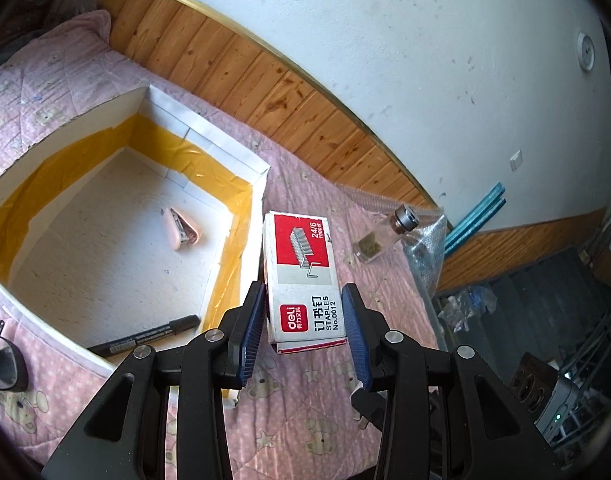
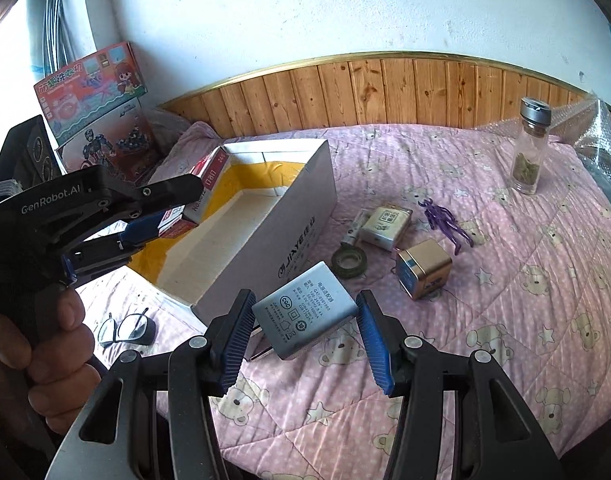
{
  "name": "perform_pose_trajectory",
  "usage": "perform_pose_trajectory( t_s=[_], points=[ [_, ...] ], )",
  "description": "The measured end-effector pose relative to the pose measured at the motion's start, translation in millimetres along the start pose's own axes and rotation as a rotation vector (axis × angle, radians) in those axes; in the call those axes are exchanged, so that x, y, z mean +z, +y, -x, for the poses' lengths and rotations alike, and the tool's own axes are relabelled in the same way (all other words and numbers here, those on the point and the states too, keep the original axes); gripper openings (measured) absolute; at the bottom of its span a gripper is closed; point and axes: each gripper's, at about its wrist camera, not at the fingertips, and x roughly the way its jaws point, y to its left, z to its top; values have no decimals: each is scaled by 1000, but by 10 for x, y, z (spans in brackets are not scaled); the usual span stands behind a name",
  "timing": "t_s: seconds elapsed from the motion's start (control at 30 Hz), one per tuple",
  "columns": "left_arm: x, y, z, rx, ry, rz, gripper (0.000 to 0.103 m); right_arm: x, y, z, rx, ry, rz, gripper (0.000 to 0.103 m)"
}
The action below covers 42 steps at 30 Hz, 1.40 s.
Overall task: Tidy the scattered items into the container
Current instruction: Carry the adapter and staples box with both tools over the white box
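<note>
Two loads in hand: my left fingers (image 1: 303, 330) are clamped on the staples box (image 1: 301, 276), long axis straight out ahead, with the container's (image 1: 209, 136) open mouth just left of them. Right fingers (image 2: 305, 340) pinch the grey adapter (image 2: 303, 314); container wall (image 2: 273, 240) sits ahead-left, so I'd say left is nearer. Plenty of room inside.

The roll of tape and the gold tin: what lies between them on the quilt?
Nothing in the right wrist view: only bare pink quilt separates the roll of tape from the gold tin.
</note>
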Motion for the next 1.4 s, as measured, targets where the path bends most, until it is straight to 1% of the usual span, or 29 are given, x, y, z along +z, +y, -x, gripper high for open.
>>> perform_pose_trajectory(
  t_s=[0.17, 0.33, 0.6, 1.03, 1.2, 1.4],
  points=[
    [127, 69, 138, -13, -40, 16, 40, 124, 183, -18, 24, -14, 29, 53],
    [243, 207, 259, -7, -74, 44, 40, 257, 352, -62, 48, -25, 58, 53],
    [318, 375, 339, 13, -94, 73, 40, 367, 549, -179, 79, -28, 83, 53],
    [400, 722, 374, 106, -93, 142, 40, 497, 737, -487, 116, 16, 108, 53],
    [440, 846, 404, 132, -93, 171, 40, 588, 868, -583, 132, 25, 149, 53],
    [453, 1007, 464, 168, -93, 202, 40, 652, 1056, -745, 142, 56, 209, 53]
  ],
)
